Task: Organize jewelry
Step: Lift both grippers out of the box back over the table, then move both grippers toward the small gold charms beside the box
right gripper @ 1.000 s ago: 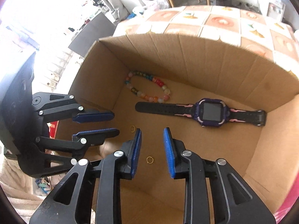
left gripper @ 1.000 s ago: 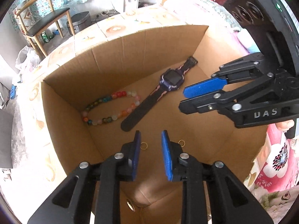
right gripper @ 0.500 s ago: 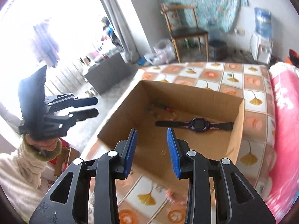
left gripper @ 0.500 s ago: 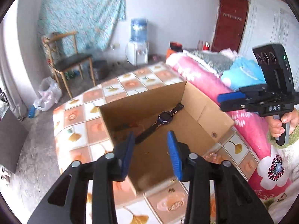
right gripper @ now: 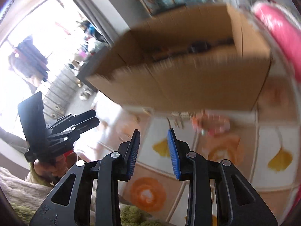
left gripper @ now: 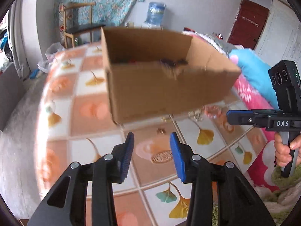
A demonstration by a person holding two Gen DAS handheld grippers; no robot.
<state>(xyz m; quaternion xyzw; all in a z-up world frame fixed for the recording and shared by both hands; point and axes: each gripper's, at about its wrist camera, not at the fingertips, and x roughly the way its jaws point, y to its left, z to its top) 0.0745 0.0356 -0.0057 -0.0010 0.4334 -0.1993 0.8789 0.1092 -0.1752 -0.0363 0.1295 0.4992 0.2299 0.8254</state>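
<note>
While the box (left gripper: 165, 92) sits mid-frame, long side running left to right, my left claw (left gripper: 152, 157) and right claw (right gripper: 153, 153) gape wide, holding nothing.

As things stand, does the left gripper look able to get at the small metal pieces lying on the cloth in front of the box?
Probably yes. The left gripper is open and empty, and the blurred small metal pieces lie on the patterned cloth outside the cardboard box, with bare cloth between. The right gripper is off to the side.
</note>
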